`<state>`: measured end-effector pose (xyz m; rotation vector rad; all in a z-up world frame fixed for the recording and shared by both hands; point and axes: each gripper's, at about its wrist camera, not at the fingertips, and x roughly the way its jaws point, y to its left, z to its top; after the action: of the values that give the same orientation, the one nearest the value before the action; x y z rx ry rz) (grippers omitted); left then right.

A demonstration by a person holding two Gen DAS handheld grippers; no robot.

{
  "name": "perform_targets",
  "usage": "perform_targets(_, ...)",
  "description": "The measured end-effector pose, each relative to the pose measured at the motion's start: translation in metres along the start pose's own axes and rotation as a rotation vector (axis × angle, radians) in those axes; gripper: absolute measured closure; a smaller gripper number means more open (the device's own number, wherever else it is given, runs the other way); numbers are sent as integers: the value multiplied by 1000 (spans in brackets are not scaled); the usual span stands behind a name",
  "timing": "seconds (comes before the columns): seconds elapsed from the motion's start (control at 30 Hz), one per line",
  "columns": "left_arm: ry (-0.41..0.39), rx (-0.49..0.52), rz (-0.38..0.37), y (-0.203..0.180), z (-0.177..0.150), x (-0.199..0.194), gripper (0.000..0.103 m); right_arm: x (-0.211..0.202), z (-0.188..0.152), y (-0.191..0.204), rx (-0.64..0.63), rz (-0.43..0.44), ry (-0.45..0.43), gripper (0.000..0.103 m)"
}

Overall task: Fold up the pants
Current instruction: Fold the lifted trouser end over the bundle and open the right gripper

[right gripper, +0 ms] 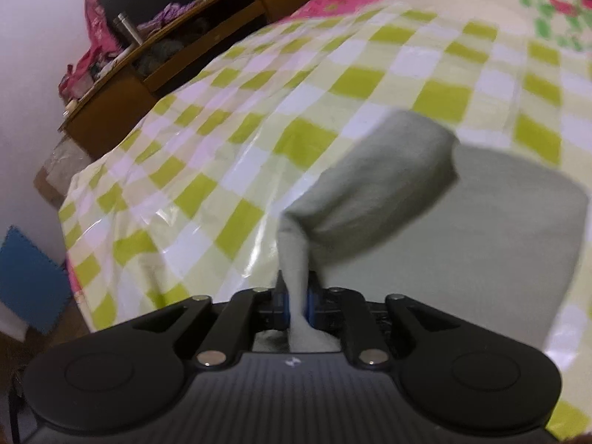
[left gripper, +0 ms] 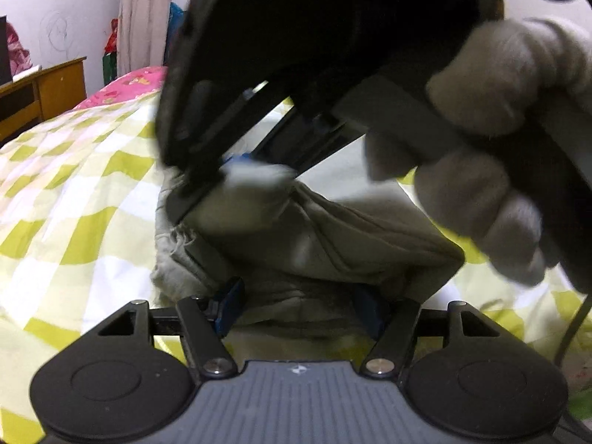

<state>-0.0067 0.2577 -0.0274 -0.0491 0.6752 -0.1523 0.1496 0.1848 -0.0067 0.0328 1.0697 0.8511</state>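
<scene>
The grey-beige pants (right gripper: 462,222) lie on a bed with a green-and-white checked cover (right gripper: 259,129). In the right wrist view my right gripper (right gripper: 296,303) is shut on a pinched fold of the pants, lifted off the cover. In the left wrist view my left gripper (left gripper: 299,303) has bunched pants fabric (left gripper: 314,244) between its blue pads, with a wide gap between them. The right gripper (left gripper: 207,185) and its gloved hand (left gripper: 499,148) hang just above and in front, holding the same fabric.
A wooden desk (right gripper: 166,55) with clutter stands past the bed's far edge. A pink flowered blanket (left gripper: 129,85) lies at the bed's far end. A blue floor mat (right gripper: 29,281) is at the left. A curtain (left gripper: 144,14) hangs behind.
</scene>
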Motion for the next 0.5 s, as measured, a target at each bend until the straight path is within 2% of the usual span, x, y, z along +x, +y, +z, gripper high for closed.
perform_targets(0.07, 6, -8, 8, 1, -2, -7, 26, 3, -3, 10, -33, 32, 17, 73)
perform_targets(0.13, 8, -11, 14, 1, -5, -15, 26, 0, -3, 14, -54, 35, 16, 67)
perform_targets(0.23, 4, -5, 32, 1, -6, -29, 26, -17, -1, 3, -24, 35, -7, 67)
perform_targets(0.37, -22, 11, 72, 6, -3, -52, 26, -49, 8, -21, 7, -30, -103, 67)
perform_targets(0.5, -92, 3, 94, 10, 12, -71, 23, -45, 26, -34, -37, -96, -125, 67)
